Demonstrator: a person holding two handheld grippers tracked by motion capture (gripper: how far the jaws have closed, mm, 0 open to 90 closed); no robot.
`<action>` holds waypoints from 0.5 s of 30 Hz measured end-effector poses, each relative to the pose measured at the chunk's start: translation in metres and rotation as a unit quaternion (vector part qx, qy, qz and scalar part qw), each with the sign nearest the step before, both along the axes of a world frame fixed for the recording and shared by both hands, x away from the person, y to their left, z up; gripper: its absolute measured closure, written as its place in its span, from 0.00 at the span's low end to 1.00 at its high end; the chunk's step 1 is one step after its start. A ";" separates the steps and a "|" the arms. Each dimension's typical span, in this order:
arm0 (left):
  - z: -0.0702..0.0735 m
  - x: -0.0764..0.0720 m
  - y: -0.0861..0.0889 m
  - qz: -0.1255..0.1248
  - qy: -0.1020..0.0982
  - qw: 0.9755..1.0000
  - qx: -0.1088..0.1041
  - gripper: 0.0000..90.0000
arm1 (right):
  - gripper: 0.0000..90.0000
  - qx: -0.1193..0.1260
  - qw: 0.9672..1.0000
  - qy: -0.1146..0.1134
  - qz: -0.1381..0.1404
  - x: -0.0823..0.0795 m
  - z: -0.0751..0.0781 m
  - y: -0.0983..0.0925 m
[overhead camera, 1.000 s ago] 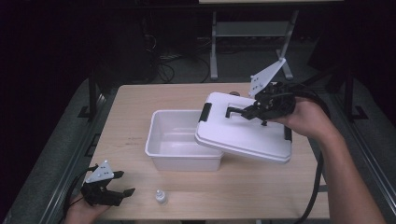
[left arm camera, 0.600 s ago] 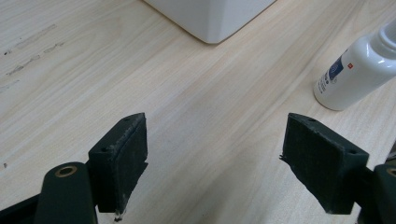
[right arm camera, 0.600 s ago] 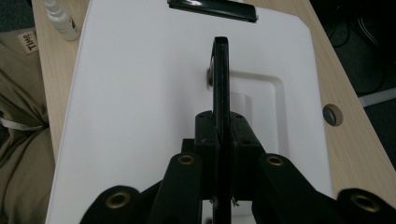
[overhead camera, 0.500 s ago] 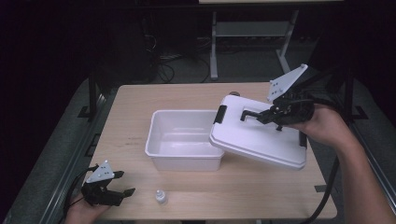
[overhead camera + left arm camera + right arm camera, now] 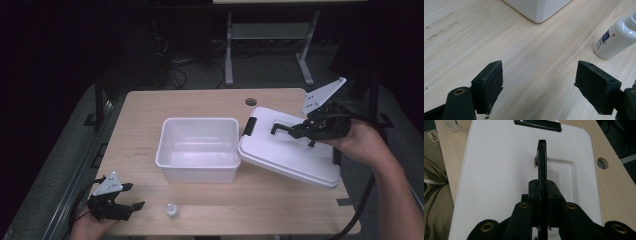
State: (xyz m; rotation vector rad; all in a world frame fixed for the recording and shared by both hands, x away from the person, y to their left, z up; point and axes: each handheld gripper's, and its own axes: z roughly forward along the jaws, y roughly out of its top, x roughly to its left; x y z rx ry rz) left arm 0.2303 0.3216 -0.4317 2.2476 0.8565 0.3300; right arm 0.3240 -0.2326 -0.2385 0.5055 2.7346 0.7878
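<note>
Right gripper view: jaws clamp lid handle (image 5: 542, 157).

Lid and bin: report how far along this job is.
Done: the lid is off the open white bin. In hand: the right gripper is shut on the lid's black handle, the lid tilted, one edge against the bin, the other low over the table. Left: setting it flat. The left gripper waits open beside the small bottle.
</note>
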 end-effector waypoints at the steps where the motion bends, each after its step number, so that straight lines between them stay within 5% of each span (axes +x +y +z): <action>1: 0.000 0.000 0.000 0.000 0.000 1.000 0.000 0.24 | 0.93 0.000 1.000 0.001 -0.004 -0.001 -0.002 -0.003; 15: 0.000 -0.001 0.000 0.002 -0.002 1.000 -0.001 0.24 | 0.93 0.015 0.999 0.020 -0.024 -0.009 -0.040 -0.025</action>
